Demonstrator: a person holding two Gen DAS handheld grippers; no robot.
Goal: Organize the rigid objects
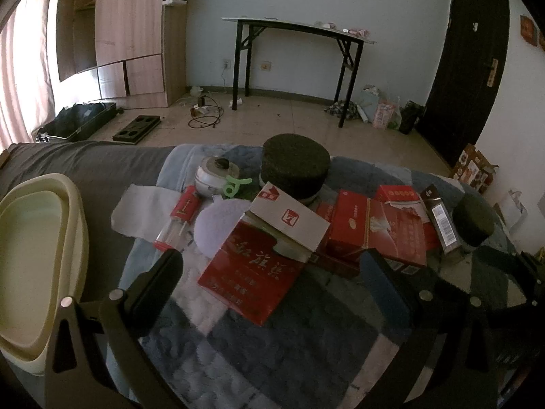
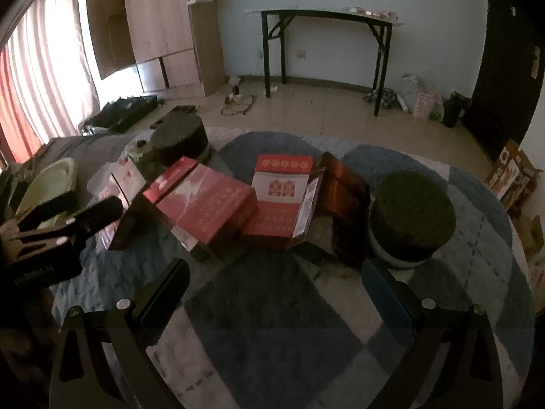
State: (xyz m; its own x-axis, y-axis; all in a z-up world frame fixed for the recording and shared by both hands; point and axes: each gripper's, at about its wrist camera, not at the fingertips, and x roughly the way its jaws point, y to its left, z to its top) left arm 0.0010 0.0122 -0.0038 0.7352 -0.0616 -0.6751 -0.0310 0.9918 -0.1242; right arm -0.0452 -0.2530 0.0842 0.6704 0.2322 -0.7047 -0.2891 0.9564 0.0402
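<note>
A pile of red cartons lies on a blue and grey blanket. My left gripper is open just above the near red carton, whose white flap stands up. Behind that carton are more red boxes, a dark barcode box, a small pot, a green clip and a large dark round tin. My right gripper is open over bare blanket, short of two red boxes, a brown box and a smaller dark round tin.
A cream plastic bin stands at the left edge of the bed. In the right wrist view, the left gripper's body reaches in from the left. Beyond the bed are tiled floor, a black folding table and a wardrobe.
</note>
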